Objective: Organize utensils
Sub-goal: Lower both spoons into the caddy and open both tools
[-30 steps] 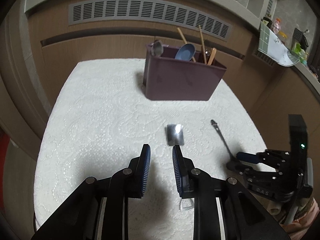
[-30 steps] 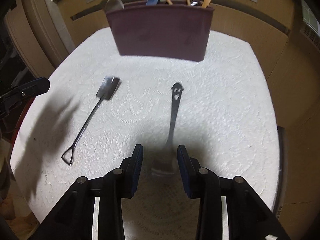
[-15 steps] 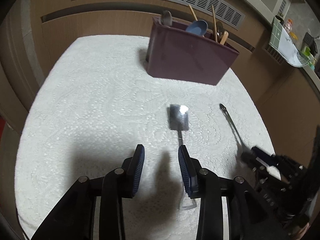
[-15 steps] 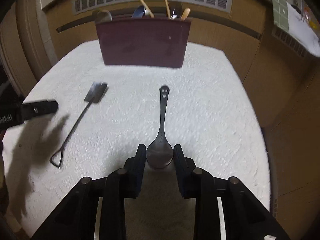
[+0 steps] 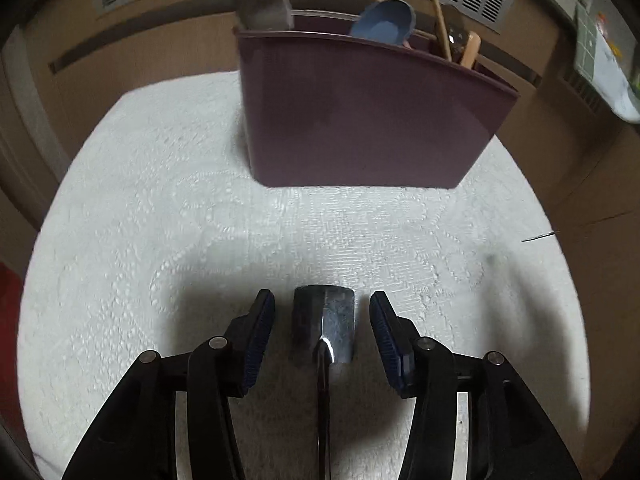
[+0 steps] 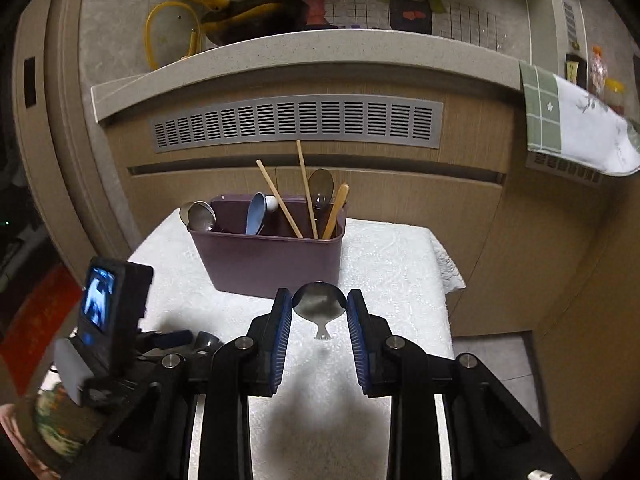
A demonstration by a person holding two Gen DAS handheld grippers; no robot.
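1. My left gripper (image 5: 322,316) was opening; the shovel spoon (image 5: 325,326) lay on the cloth (image 5: 160,208) between its pads, untouched.
2. My right gripper (image 6: 319,310) clamped the spoon (image 6: 319,306) by its bowl, lifted above the cloth.
3. The bin (image 6: 268,256) stood beyond, holding utensils.

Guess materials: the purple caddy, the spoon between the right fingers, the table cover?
Purple caddy: looks like moulded plastic, smooth with a dull sheen and thin rounded rim. Spoon: polished metal, probably stainless, since its bowl mirrors the surroundings. Table cover: white textile, seemingly lace or embossed cloth, with a raised pattern and a draped scalloped corner.
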